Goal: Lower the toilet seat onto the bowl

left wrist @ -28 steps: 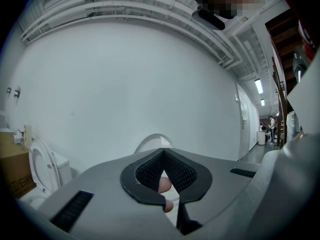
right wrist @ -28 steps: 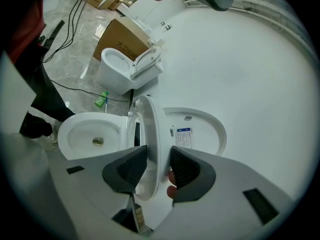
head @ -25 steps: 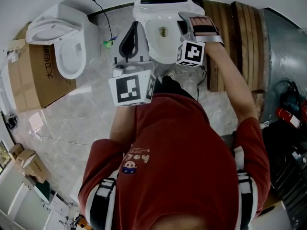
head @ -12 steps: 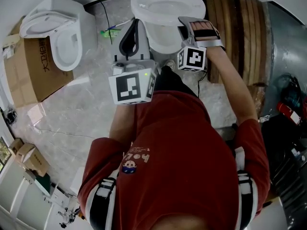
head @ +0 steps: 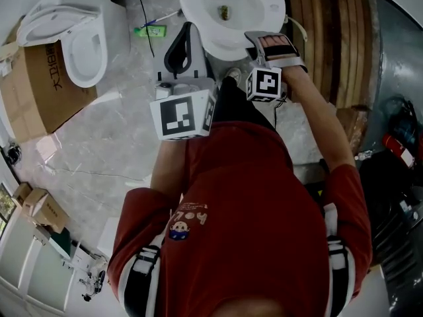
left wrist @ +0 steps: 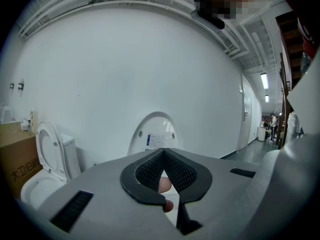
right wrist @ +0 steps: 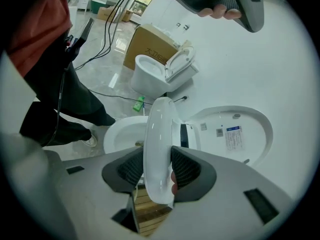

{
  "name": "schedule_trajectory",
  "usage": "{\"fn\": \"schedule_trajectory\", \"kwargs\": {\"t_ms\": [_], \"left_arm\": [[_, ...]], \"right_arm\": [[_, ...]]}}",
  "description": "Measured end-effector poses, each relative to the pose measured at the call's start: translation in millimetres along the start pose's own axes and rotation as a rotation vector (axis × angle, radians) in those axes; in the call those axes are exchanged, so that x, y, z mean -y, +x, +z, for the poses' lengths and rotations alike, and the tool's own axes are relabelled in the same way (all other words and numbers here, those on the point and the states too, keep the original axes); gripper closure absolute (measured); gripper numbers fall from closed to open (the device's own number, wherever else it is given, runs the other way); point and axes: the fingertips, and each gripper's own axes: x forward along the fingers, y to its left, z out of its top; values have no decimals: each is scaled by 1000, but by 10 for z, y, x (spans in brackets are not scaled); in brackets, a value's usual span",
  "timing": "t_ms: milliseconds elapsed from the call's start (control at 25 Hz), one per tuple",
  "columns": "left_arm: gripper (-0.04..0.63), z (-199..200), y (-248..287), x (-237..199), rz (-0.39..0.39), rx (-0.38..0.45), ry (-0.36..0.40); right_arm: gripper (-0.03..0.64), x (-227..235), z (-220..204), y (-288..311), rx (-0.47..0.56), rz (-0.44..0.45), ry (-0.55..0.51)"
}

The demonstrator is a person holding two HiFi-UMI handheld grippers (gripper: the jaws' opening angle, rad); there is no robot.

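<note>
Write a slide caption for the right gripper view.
Right gripper fingers, just eased wider, grip the toilet seat edge-on, bowl beyond.

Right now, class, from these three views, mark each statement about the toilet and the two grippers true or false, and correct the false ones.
1. The seat is between the right gripper's jaws. True; the jaws have just opened a little, with their pads on the seat.
2. The seat lies flat on the bowl. False: it stands tilted up off it.
3. The left gripper grips the lid. False: its jaws are together with nothing between them, and the lid stands upright.
4. A second toilet stands beside a box. True.
</note>
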Motion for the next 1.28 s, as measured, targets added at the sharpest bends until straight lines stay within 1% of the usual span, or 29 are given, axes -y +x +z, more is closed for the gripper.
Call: {"fn": "schedule_trajectory", "kwargs": {"t_ms": [200, 320, 640, 720, 920, 1080, 1200, 1280], "left_arm": [[586, -207, 15, -1, 5, -30, -19], [586, -405, 43, -32, -2, -62, -24], [586, -1085, 168, -39, -22, -160, -23], [586, -1227, 176, -58, -19, -174, -26], [586, -1560, 178, -48, -28, -229, -19], [586, -1831, 197, -72, -39, -283, -35], [586, -2019, 189, -72, -46, -318, -51], [586, -2148, 202, -44, -51, -348, -61]], "right_arm": [[446, -329, -32, 134, 5, 103, 14], [428, -534, -25, 260, -1, 163, 14], [400, -1001, -36, 550, -17, 271, 2], [394, -1100, -45, 628, -31, 286, -9], [388, -1364, -120, 793, -74, 282, -44], [383, -1495, -33, 1046, -52, 261, 7], [379, -1766, -107, 1195, -85, 314, -25], [378, -1889, -182, 1277, -113, 331, -44]]}}
